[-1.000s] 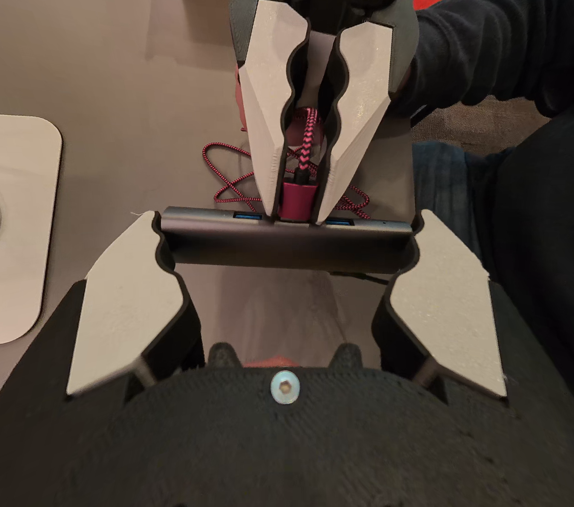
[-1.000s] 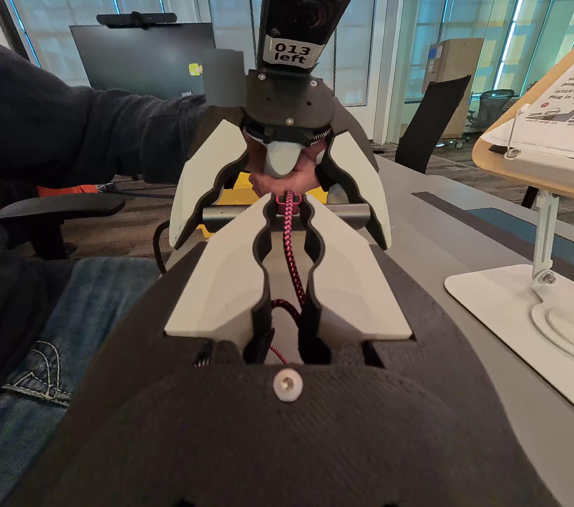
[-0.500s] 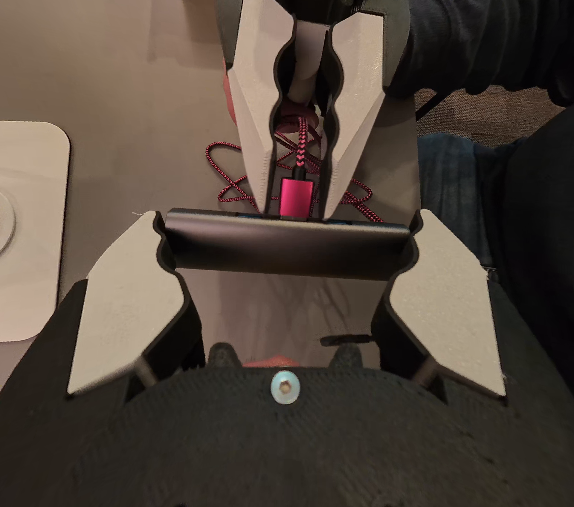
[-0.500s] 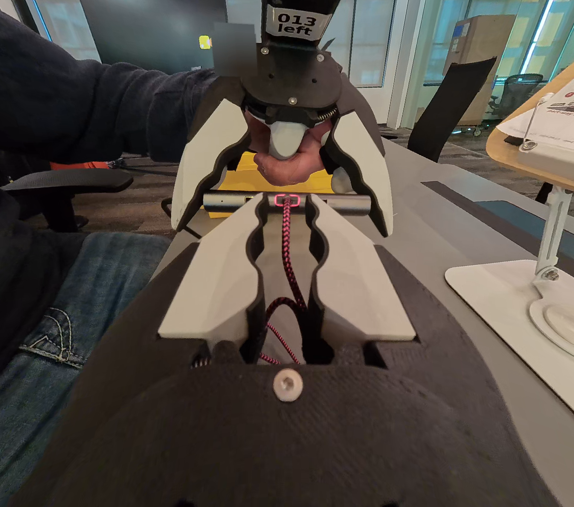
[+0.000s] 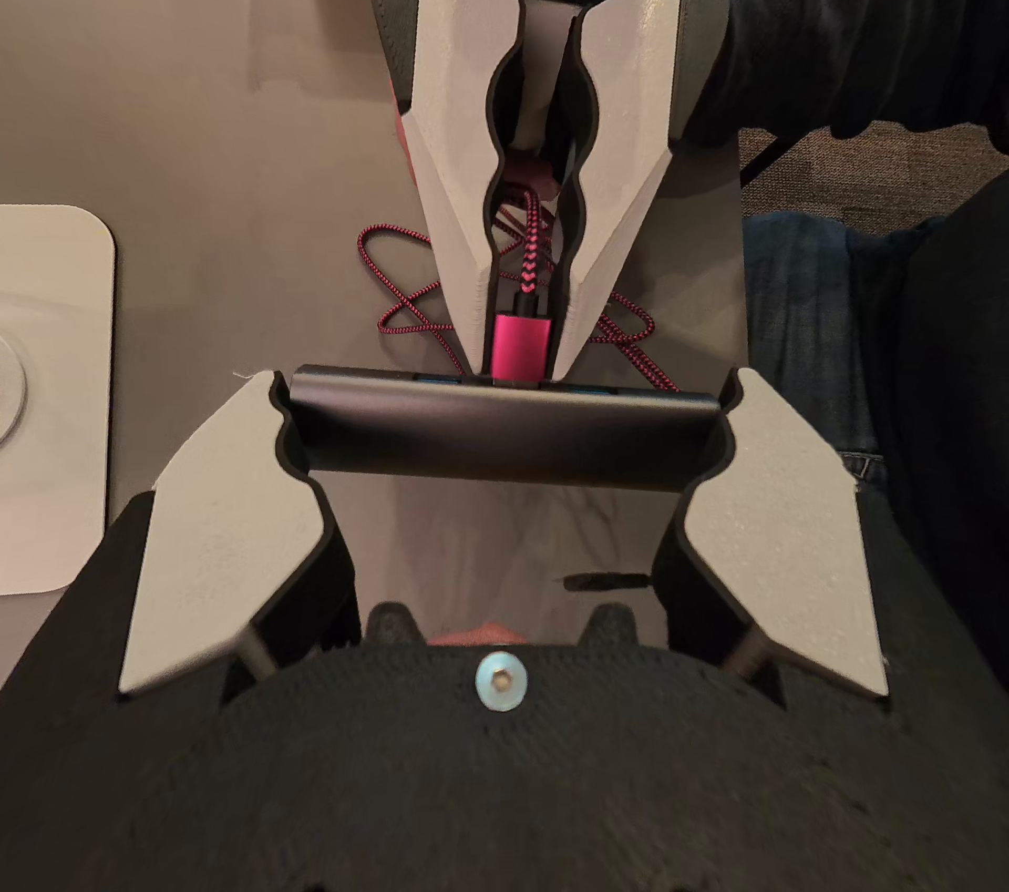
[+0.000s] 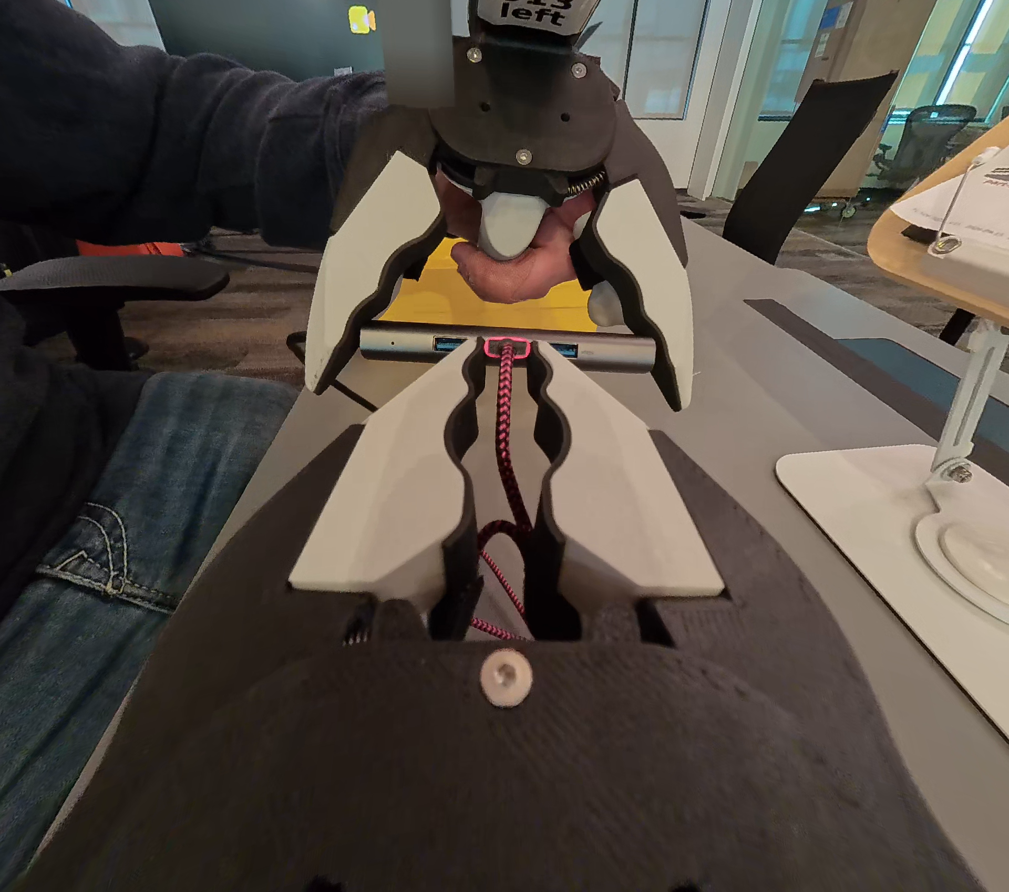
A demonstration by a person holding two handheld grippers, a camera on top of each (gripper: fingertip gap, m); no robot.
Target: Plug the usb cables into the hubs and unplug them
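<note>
Above the grey worktop [image 5: 164, 112], the left claw [image 5: 502, 429] grips the USB hub [image 5: 502, 429] endwise, bracing it. The right claw [image 6: 505, 358], nearly closed, pinches the pink USB plug [image 5: 518, 344] seated in the middle port, ready for pulling.

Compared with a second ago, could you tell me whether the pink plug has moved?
No: against the hub, steady in the left wrist view, the pink plug stays seated in its middle port.

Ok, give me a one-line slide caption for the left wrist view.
Left gripper clamps the USB hub endwise while the right gripper holds the magenta USB plug at its middle port.
</note>
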